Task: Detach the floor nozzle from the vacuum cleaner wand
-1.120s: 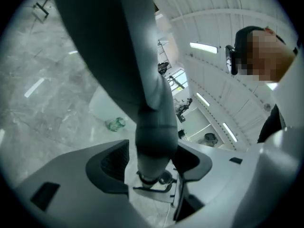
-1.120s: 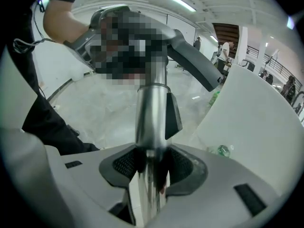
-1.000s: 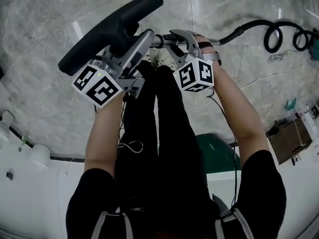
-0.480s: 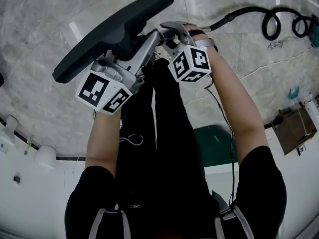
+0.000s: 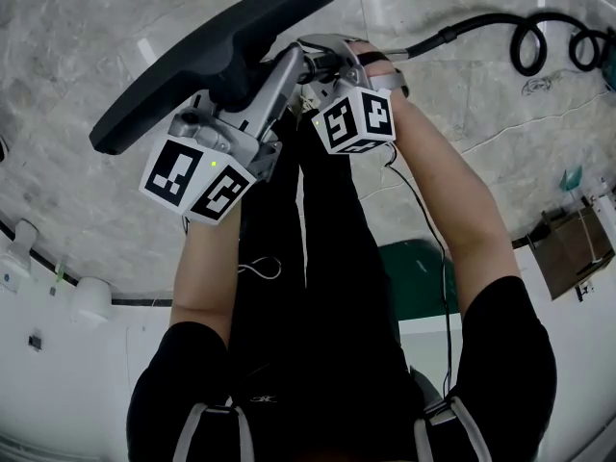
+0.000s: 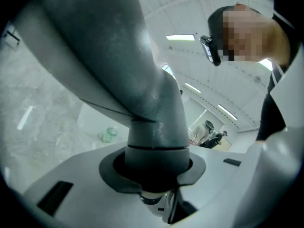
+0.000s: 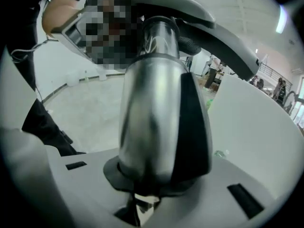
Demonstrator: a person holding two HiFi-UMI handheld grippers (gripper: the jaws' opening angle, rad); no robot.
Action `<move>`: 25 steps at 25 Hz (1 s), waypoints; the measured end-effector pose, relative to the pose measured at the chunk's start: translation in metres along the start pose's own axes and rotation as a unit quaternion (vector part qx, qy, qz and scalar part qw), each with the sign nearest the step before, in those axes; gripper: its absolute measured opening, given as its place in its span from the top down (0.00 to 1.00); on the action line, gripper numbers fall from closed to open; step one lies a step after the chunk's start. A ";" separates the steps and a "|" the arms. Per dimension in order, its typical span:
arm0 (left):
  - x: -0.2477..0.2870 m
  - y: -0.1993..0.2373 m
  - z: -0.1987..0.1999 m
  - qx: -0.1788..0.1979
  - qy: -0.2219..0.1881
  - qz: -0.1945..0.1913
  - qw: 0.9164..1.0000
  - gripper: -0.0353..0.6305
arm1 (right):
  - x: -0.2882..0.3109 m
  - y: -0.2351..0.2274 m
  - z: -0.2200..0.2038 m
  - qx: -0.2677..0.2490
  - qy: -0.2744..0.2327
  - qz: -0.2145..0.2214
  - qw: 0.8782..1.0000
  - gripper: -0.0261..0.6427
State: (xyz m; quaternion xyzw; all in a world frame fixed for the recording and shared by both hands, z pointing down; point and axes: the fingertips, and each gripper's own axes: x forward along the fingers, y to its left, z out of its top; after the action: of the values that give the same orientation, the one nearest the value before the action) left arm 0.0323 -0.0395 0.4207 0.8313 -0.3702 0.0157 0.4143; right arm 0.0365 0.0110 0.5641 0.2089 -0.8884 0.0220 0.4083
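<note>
The dark grey floor nozzle slants across the upper left of the head view, lifted off the marble floor. My left gripper is shut on its round neck, which fills the left gripper view between the pads. Just to the right, my right gripper has the silver wand end with its black strip between its jaws. These jaws are closing, and the pads sit against the tube. The joint between nozzle and wand is hidden behind the grippers. A black hose runs off to the right.
The hose ends in coils at the top right. My legs in black trousers stand directly below the grippers. A green object lies to their right, and a cardboard box at the right edge. A white wall base curves along the lower left.
The nozzle has swung up and left with my left gripper, which rolled. My right gripper has shifted left, closer to the left one.
</note>
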 end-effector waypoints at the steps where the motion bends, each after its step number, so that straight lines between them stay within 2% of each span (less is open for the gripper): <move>1: -0.002 0.005 0.002 -0.015 -0.009 0.019 1.000 0.73 | 0.001 0.000 0.001 0.003 0.006 -0.014 1.000 0.83; 3: -0.006 0.012 0.003 -0.023 -0.011 0.037 0.999 0.74 | 0.003 0.006 0.003 0.010 0.012 -0.005 1.000 0.83; 5: -0.007 0.007 0.002 0.012 0.012 0.011 1.000 0.74 | 0.002 0.025 0.005 0.016 0.006 0.073 0.997 0.83; 8: -0.009 -0.011 0.005 0.074 0.029 -0.056 0.995 0.76 | -0.012 0.049 0.013 0.021 -0.009 0.209 0.978 0.83; 9: -0.011 -0.016 0.009 0.081 0.026 -0.072 0.994 0.76 | -0.017 0.051 0.016 0.021 -0.011 0.237 0.971 0.83; 10: -0.011 -0.019 0.013 0.080 0.021 -0.076 0.994 0.76 | -0.021 0.050 0.019 0.021 -0.011 0.245 0.969 0.83; 11: -0.012 -0.018 0.017 0.074 0.015 -0.069 0.995 0.76 | -0.021 0.045 0.021 0.019 -0.009 0.229 0.973 0.83; 12: -0.013 -0.016 0.022 0.065 0.010 -0.056 0.996 0.76 | -0.019 0.036 0.024 0.018 -0.005 0.191 0.981 0.83; 14: -0.014 -0.008 0.030 0.035 -0.003 -0.022 0.999 0.76 | -0.014 0.015 0.026 0.017 0.009 0.078 0.997 0.83; 16: -0.013 0.001 0.038 0.009 -0.014 0.013 1.000 0.76 | -0.010 -0.004 0.026 0.017 0.022 -0.018 0.999 0.83; 17: -0.013 0.004 0.040 0.006 -0.017 0.022 1.000 0.76 | -0.008 -0.007 0.027 0.016 0.022 -0.032 0.999 0.83; 18: -0.014 0.003 0.039 0.014 -0.016 0.022 1.000 0.76 | -0.007 -0.002 0.027 0.015 0.017 -0.012 1.000 0.83; 19: -0.017 -0.001 0.036 0.033 -0.011 0.008 0.999 0.76 | -0.008 0.010 0.027 0.014 0.010 0.043 0.999 0.83; 20: -0.021 -0.008 0.032 0.057 -0.004 -0.015 0.998 0.76 | -0.013 0.028 0.027 0.012 0.002 0.124 0.992 0.83; 22: -0.025 -0.023 0.023 0.088 0.007 -0.063 0.994 0.76 | -0.031 0.060 0.024 0.013 -0.007 0.291 0.957 0.83; 23: -0.025 -0.027 0.022 0.084 0.009 -0.074 0.994 0.76 | -0.039 0.066 0.023 0.019 -0.005 0.332 0.943 0.83; 24: -0.023 -0.026 0.023 0.070 0.005 -0.073 0.995 0.76 | -0.041 0.063 0.022 0.023 0.000 0.322 0.947 0.83; 25: -0.022 -0.022 0.028 0.046 -0.008 -0.064 0.997 0.76 | -0.036 0.050 0.020 0.023 0.007 0.261 0.965 0.83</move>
State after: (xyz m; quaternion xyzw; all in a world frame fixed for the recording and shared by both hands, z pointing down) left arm 0.0228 -0.0375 0.3802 0.8716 -0.3187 0.0001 0.3725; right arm 0.0239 0.0648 0.5304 -0.0211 -0.9083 0.1497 0.3901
